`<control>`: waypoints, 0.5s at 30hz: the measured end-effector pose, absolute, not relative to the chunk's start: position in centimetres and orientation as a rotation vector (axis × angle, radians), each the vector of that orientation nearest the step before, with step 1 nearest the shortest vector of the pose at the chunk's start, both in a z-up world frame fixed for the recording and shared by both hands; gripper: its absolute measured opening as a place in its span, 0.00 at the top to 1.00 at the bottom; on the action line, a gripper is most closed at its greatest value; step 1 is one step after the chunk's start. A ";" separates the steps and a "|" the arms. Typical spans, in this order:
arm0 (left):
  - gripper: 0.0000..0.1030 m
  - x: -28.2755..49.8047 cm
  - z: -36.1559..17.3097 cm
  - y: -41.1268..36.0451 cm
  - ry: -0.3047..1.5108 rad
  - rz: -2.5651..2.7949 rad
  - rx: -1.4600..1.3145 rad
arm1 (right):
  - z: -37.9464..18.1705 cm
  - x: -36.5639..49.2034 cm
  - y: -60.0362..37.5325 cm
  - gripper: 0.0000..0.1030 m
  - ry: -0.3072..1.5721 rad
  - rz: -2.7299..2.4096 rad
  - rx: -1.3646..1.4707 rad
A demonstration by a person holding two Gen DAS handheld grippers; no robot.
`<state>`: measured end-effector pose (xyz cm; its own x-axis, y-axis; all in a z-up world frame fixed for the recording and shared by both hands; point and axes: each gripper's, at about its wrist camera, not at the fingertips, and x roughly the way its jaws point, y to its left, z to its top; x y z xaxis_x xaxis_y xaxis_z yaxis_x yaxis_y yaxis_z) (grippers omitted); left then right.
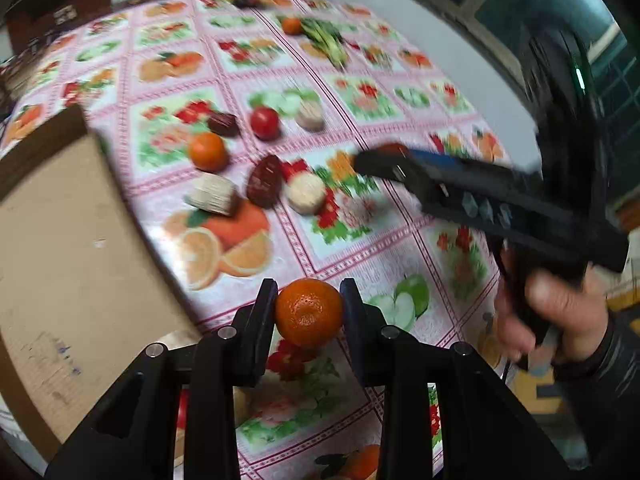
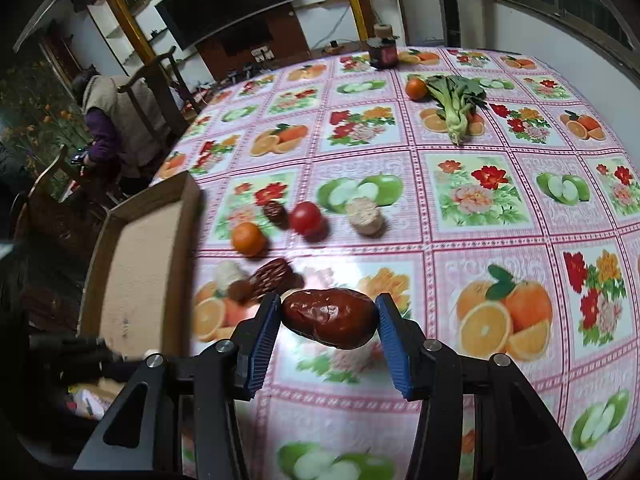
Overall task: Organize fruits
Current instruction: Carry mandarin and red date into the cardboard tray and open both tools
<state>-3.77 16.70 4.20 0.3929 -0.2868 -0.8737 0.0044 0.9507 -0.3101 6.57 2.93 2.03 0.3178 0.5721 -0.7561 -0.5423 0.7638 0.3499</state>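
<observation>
Over the fruit-print surface (image 2: pixel 472 216), beside the cardboard box (image 2: pixel 144 264) at its left edge, the right gripper (image 2: pixel 329 320) pinched a red date (image 2: pixel 330 318), long axis crosswise between its fingers. Nearer the front edge, the left gripper (image 1: pixel 309 312) clamped a tangerine (image 1: pixel 309 312), with bare cloth ahead.

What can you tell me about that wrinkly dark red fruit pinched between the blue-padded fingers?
The wrinkled dark red dried date is oblong, with glossy, creased skin that catches the light. It lies sideways, its two ends pressed by the blue ribbed pads of the right gripper, which is shut on it. It seems lifted above the fruit-print plastic tablecloth, touching nothing but the pads. Similar dates lie on the cloth behind it, near the brown cardboard box.
</observation>
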 end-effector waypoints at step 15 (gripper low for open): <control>0.72 -8.2 6.3 23.1 1.083 -0.004 -0.328 | 3.9 -0.2 6.8 0.52 0.989 0.891 0.020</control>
<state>-8.17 23.14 6.31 0.4738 -0.1621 -0.8656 -0.1563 0.9518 -0.2638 -0.18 6.80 3.90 0.2379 0.6587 -0.7138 -0.6414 0.6585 0.3938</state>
